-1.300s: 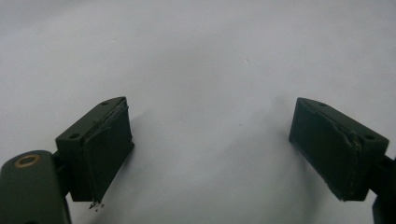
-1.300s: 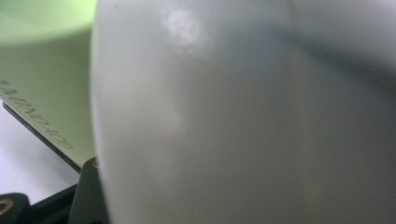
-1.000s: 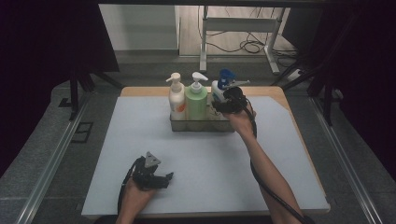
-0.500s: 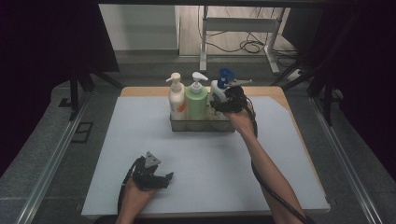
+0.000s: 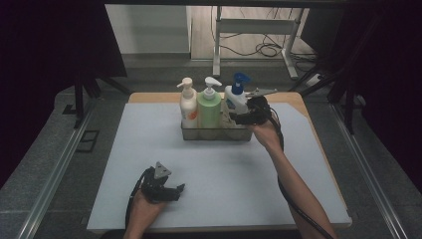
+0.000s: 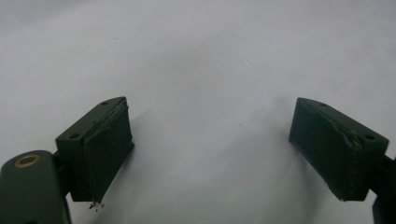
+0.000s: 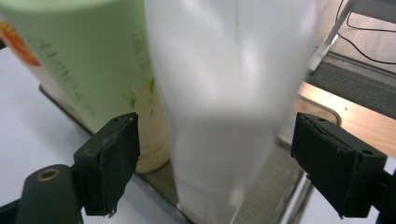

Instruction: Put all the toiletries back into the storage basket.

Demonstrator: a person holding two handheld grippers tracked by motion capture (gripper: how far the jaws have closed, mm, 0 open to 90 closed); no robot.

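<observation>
White plastic pump bottle w/ blue pump head [image 5: 234,102] stands upright at right end of clear rectangular caddy [image 5: 216,133], beside green pump bottle [image 5: 209,105]. Right gripper [image 5: 238,118] jaws have just been opening: apart, bottle between, pads off it. Left gripper [image 5: 175,191] jaws apart, nothing between, over pale blue-grey table mat [image 5: 124,149].

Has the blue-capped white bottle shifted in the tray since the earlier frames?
No. The white bottle stands at the same right end of the clear tray, beside the green bottle, upright as before.

Green bottle [image 5: 209,107] and cream bottle [image 5: 187,104] stand on pale mat [image 5: 124,149].
</observation>
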